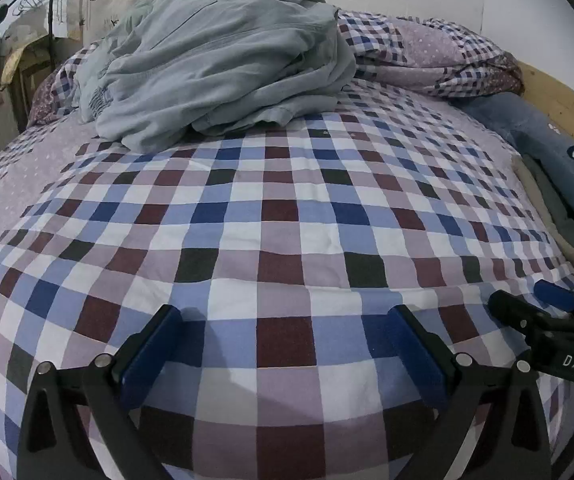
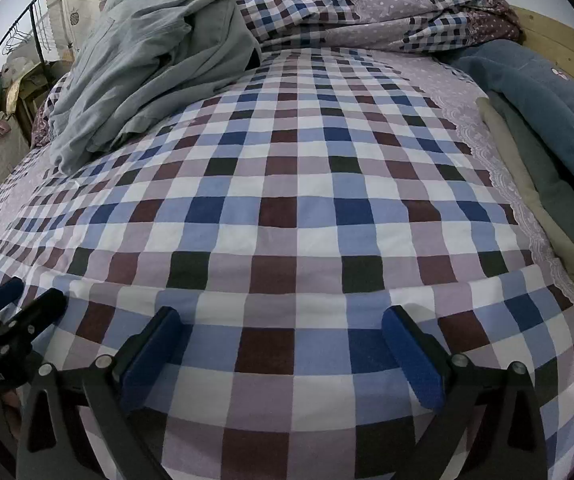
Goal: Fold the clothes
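Observation:
A crumpled pale grey-blue garment (image 1: 223, 60) lies heaped at the far side of the checked bed sheet (image 1: 287, 208); in the right wrist view the same garment (image 2: 155, 68) sits at the far left. My left gripper (image 1: 285, 320) hovers open over the near part of the sheet, nothing between its blue pads. My right gripper (image 2: 281, 322) is open too, low over the near sheet, far from the garment. Each gripper shows at the edge of the other's view: the right gripper (image 1: 543, 304), the left gripper (image 2: 27, 296).
A bunched checked quilt (image 1: 427, 52) lies along the far edge. A blue plush item (image 2: 547, 104) and folded beige and grey cloth (image 2: 543, 200) lie along the right side by a wooden bed frame (image 1: 559, 100). A clothes rack (image 2: 27, 40) stands far left.

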### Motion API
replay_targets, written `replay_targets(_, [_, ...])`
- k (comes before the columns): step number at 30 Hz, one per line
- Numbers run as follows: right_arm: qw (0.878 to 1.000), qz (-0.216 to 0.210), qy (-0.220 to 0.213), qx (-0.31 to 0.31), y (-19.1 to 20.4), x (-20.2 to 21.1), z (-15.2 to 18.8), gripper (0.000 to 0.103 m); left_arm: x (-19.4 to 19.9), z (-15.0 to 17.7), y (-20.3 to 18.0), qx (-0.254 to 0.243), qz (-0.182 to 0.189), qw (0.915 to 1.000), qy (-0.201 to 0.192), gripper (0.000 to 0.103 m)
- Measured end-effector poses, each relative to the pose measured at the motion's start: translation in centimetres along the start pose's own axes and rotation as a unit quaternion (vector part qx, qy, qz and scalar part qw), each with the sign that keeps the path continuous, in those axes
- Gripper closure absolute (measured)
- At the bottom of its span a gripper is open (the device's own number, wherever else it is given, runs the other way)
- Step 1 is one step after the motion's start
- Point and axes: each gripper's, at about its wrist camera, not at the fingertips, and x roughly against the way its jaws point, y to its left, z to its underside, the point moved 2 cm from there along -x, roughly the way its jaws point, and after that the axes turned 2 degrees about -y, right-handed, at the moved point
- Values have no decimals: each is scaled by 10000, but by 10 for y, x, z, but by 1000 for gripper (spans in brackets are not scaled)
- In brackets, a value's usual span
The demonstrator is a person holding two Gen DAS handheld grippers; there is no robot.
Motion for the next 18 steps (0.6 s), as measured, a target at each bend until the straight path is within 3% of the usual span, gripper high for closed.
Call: replay_targets(18, [10000, 15, 5, -24, 3, 0, 0, 0, 0, 0, 0, -2, 9, 10000, -48, 0])
